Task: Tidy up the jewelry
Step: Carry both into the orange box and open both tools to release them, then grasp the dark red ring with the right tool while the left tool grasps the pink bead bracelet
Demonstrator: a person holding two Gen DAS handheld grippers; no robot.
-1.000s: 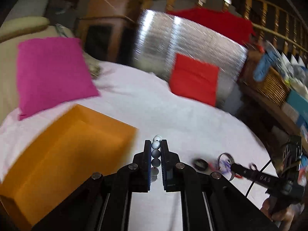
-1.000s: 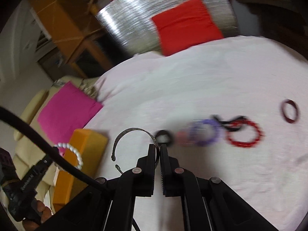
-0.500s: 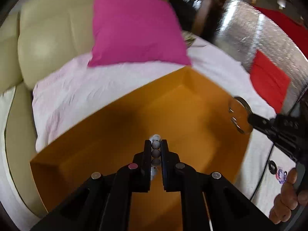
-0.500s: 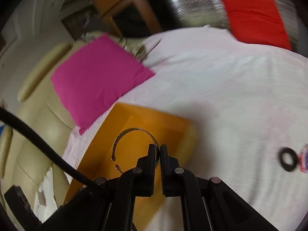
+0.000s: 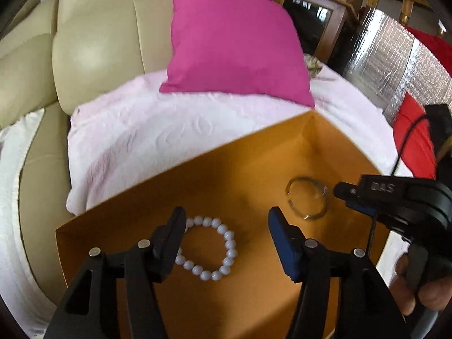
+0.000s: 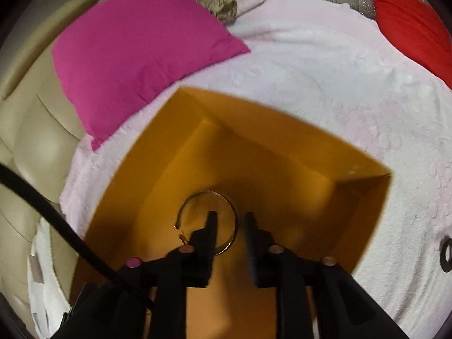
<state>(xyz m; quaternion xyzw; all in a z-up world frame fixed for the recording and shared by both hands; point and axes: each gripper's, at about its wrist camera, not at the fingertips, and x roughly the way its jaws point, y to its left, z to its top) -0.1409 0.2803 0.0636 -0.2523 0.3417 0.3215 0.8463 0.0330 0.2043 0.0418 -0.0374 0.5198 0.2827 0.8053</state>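
You're holding the left gripper (image 5: 226, 228) wide over the white beaded bracelet (image 5: 207, 248) in the orange cardboard box (image 5: 254, 147), right gripper (image 6: 229, 227) parted around the thin open metal bangle (image 6: 207, 220), risking snagging it when lifting.

Carrier = bed/sofa seat w/ pale pink textured cover (image 6: 325, 65); orange open-top box (image 6: 364, 197) sits directly on cover, near its left edge; magenta cushion (image 6: 135, 45) lies on cover just behind box, corner about touching box corner in left wrist view; red cushion (image 6: 412, 19) at far right edge of cover; small black ring (image 6: 446, 254) on cover, right of box, apart from it.
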